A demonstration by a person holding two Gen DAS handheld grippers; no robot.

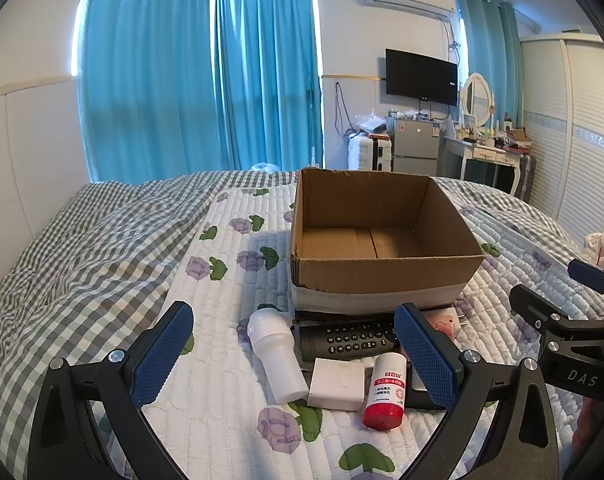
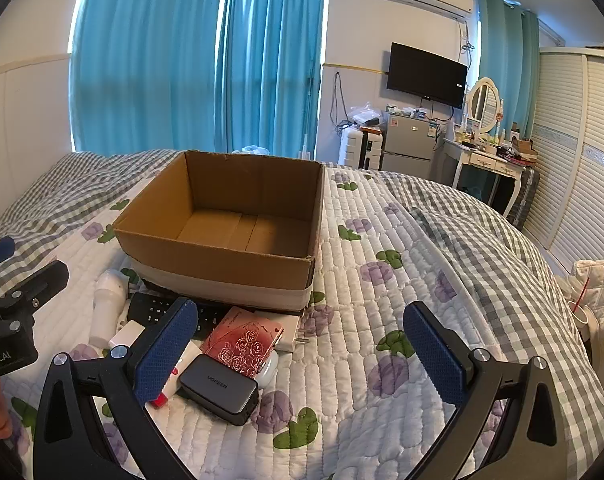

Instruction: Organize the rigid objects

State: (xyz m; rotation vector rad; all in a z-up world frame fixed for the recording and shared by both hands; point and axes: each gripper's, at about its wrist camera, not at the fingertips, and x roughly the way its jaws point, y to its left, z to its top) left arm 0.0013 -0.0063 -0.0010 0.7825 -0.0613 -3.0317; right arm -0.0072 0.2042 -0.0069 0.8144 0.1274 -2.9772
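An empty cardboard box stands on the quilted bed. In front of it lie a white cylinder, a black remote, a white block, a red-capped white bottle, a pink rose-patterned case, a black UGREEN charger and a white plug. My left gripper is open above the cylinder, block and bottle. My right gripper is open and empty, with the case and charger by its left finger.
The bed has a floral quilt over a grey checked cover. Blue curtains, a wall TV, a small fridge, a dressing table and a wardrobe stand behind. The right gripper shows in the left wrist view.
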